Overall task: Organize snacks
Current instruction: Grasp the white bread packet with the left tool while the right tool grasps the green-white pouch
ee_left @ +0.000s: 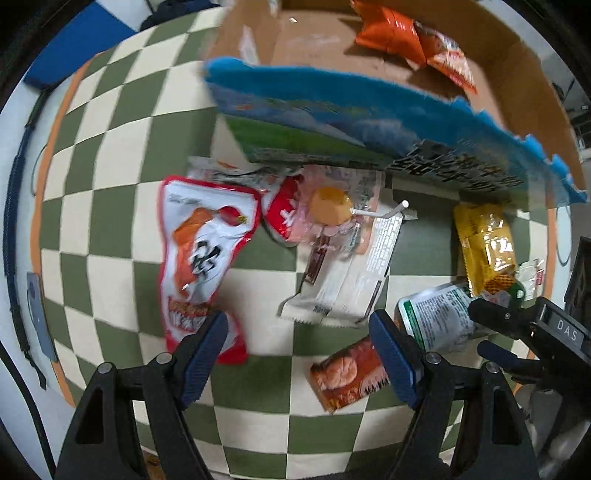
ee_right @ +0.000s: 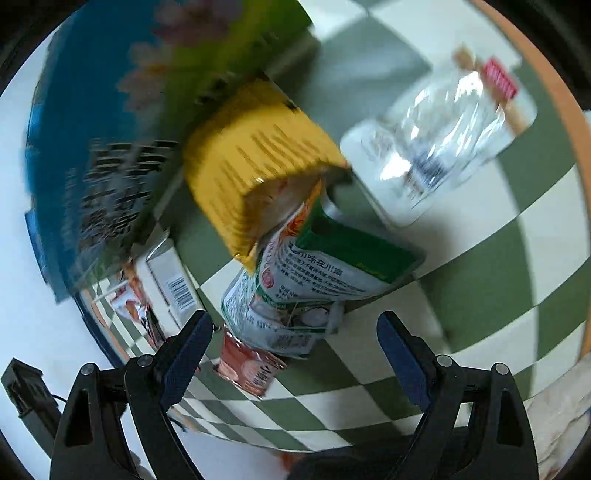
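Observation:
Snacks lie on a green and cream checkered cloth (ee_left: 110, 155). My left gripper (ee_left: 297, 347) is open and empty above them. Before it lie a red and white pouch (ee_left: 201, 258), a white wrapper (ee_left: 351, 273), a lollipop (ee_left: 330, 205), an orange packet (ee_left: 347, 376), a green and white pouch (ee_left: 436, 317) and a yellow packet (ee_left: 485, 247). A large blue and green bag (ee_left: 332, 114) is blurred in mid-air before the cardboard box (ee_left: 532, 85), which holds an orange bag (ee_left: 399, 33). My right gripper (ee_right: 293, 339) is open over the green and white pouch (ee_right: 314, 273), beside the yellow packet (ee_right: 255, 162).
A clear plastic packet (ee_right: 443, 147) lies at the right of the cloth. A blue pad (ee_left: 77, 44) lies off the cloth at the far left. The right gripper's body (ee_left: 535, 332) shows at the right edge of the left wrist view.

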